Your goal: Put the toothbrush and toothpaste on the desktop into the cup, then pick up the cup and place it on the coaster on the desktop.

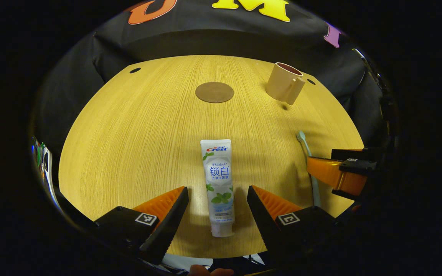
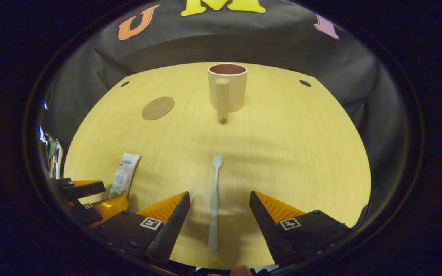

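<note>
A white toothpaste tube [image 1: 218,184] lies flat on the wooden desktop, cap end toward me, between the spread fingers of my left gripper [image 1: 218,191], which is open and not touching it. A pale toothbrush [image 2: 214,199] lies lengthwise between the fingers of my right gripper [image 2: 219,196], also open and clear of it. The beige cup [image 2: 227,88] stands upright farther back, handle facing the right gripper view. A round brown coaster [image 1: 214,92] lies left of the cup [image 1: 284,82]. The toothbrush [image 1: 308,161] and right gripper [image 1: 334,174] appear at the left gripper view's right side.
The wooden desktop [image 2: 290,145] has small dark holes near its far corners [image 2: 304,83]. Black cloth walls stand behind it. The left gripper [image 2: 90,197] and the toothpaste [image 2: 124,174] sit at the left of the right gripper view.
</note>
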Demonstrator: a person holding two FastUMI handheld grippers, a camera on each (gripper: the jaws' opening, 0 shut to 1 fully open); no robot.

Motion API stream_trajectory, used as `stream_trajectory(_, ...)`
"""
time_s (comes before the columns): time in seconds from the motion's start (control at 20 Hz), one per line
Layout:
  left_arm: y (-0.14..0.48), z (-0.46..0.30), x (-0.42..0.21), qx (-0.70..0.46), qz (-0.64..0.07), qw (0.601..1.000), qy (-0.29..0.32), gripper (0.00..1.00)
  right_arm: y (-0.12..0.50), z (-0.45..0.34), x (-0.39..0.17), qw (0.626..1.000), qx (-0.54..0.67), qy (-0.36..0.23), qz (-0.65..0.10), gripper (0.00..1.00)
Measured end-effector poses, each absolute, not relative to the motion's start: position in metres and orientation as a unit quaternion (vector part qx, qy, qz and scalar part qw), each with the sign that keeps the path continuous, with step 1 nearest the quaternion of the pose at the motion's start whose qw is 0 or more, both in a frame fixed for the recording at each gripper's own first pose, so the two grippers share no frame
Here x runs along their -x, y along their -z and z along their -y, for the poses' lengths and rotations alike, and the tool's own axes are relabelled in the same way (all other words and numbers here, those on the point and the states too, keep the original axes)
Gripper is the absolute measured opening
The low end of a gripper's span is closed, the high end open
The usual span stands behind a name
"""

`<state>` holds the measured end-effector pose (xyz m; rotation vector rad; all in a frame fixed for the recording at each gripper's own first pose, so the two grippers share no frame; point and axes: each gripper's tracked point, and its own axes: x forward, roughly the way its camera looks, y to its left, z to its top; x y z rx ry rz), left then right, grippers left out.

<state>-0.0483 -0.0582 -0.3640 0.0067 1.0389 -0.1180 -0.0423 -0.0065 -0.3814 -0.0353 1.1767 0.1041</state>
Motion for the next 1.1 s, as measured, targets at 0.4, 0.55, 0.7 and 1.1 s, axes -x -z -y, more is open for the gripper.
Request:
stream_trajectory(0.4,0.371,0.06,0.045,-0.001,-0.505,0.861,0.052,0.98,0.401,0.003,0.043,0.817,0.022,-0.052,-0.573,0.79)
stream_trajectory(0.55,0.375,0.064,0.041,-0.003,-0.512,0.857,0.052,0.98,0.403,-0.001,0.039,0.815,0.014,-0.06,-0.576,0.62)
stream_trajectory(0.7,0.373,0.068,0.035,-0.013,-0.515,0.856,0.049,0.97,0.403,-0.004,0.037,0.813,0.01,-0.065,-0.579,0.38)
stream_trajectory(1.1,0.345,0.081,0.01,-0.032,-0.515,0.855,0.053,0.72,0.402,-0.004,0.037,0.811,0.001,-0.067,-0.581,0.06)
